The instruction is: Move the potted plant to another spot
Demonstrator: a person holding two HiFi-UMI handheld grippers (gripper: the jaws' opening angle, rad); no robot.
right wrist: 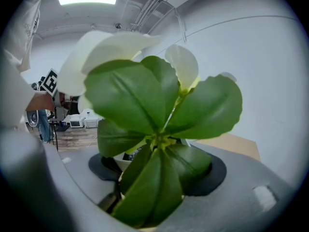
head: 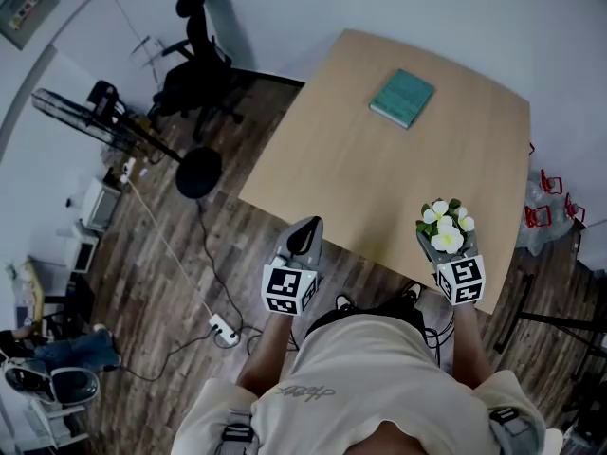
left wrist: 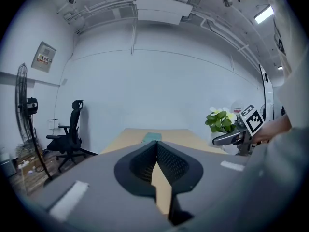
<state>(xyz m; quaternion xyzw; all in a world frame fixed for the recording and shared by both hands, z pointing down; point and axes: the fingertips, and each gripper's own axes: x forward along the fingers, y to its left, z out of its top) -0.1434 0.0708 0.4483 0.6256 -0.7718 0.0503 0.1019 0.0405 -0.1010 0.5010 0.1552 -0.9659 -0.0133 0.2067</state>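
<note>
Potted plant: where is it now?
Head view, right side: the right claw holds the potted plant at the near right corner of the table, short of the teal book.

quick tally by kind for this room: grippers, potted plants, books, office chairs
grippers: 2 (left gripper, right gripper)
potted plant: 1
book: 1
office chair: 1
total: 5

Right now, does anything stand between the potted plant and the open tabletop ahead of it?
Nothing visible does. The right hand-held gripper holds the potted plant at the table's near edge; only a teal book lies toward the far side.
</note>
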